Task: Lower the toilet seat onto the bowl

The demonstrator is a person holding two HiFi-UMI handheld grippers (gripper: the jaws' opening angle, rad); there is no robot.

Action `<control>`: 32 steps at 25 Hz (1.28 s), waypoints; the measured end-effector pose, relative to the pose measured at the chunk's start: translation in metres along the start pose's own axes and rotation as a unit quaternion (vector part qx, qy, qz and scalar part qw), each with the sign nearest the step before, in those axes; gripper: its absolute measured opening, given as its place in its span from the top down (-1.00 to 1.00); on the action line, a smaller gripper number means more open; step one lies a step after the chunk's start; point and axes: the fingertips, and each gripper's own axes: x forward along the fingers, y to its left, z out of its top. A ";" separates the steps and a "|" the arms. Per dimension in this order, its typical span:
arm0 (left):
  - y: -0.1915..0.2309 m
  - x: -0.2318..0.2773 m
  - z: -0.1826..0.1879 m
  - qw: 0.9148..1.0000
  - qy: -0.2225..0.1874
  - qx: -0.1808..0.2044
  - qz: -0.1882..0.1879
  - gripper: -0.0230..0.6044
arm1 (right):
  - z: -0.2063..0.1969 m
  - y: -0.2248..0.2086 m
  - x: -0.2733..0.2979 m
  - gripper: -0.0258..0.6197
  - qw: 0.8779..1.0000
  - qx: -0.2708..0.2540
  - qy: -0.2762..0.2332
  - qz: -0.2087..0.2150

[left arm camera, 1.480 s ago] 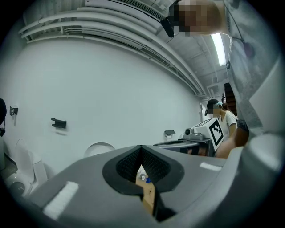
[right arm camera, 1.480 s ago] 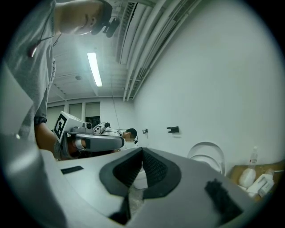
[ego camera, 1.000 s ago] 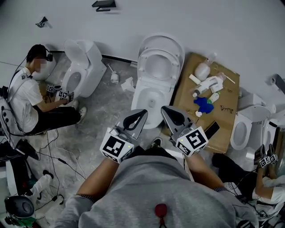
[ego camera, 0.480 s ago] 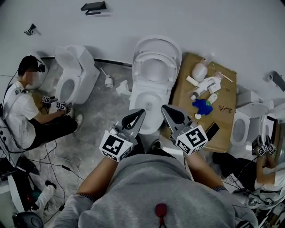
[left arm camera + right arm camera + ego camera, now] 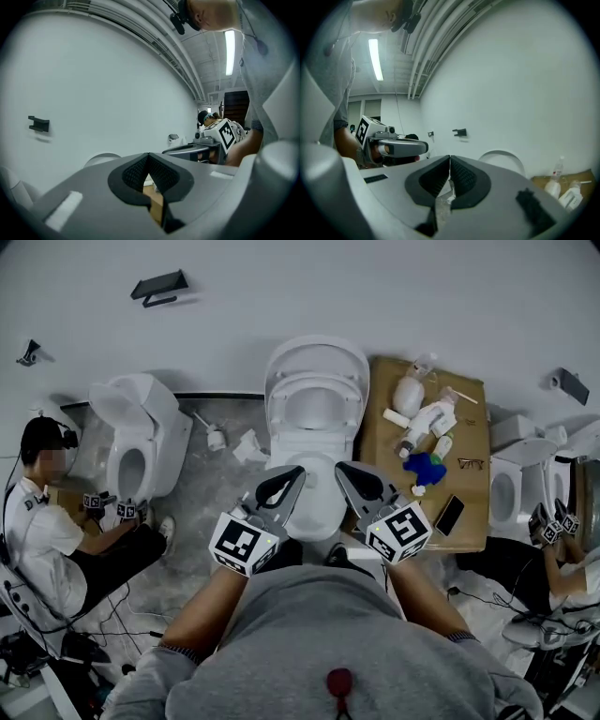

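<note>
Toilet seat (image 5: 277, 409) stands raised, leaning back on the lid (image 5: 317, 345), which rests against the wall (image 5: 375, 287). Bowl (image 5: 321, 507) is open below it, uncovered. Task not yet started, as I judge it.

Left gripper (image 5: 296, 472) and right gripper (image 5: 342, 468) hang side by side over the front of the bowl, both well short of the seat. In the left gripper view the left gripper (image 5: 148, 157) has its pads meeting at the tip with nothing between them. The right gripper view shows the same: right gripper (image 5: 450, 159) pressed together, empty.

Risks as I see them:
- With both sets of jaws closed I cannot pinch the seat rim. A hook or push with closed tips on smooth plastic may slip off
- Once the seat tips past upright its own weight takes over. If I lose contact it could drop and slam onto the bowl
- Seat and lid sit flush together, so a tip caught behind the wrong edge would bring the lid down too
- Either gripper left over the bowl would be caught under the falling seat
- Cardboard sheet (image 5: 469, 493) with bottles (image 5: 422, 413) lies just beside the bowl on the right, where a wide right-hand swing could knock them over
</note>
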 end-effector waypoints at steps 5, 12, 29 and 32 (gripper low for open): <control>0.033 0.013 -0.002 1.000 0.004 -0.007 -0.029 0.90 | -0.010 -0.018 0.030 0.88 0.999 0.006 0.033 -0.030; 0.071 0.036 -0.007 0.998 0.012 -0.005 -0.060 0.90 | -0.019 -0.054 0.067 0.88 0.995 -0.007 0.069 -0.070; 0.139 0.094 -0.063 0.997 0.040 -0.005 -0.071 0.90 | -0.086 -0.135 0.149 0.87 0.961 -0.122 0.236 -0.082; 0.148 0.107 -0.071 0.997 0.043 -0.008 -0.066 0.90 | -0.099 -0.144 0.159 0.87 0.949 -0.138 0.277 -0.063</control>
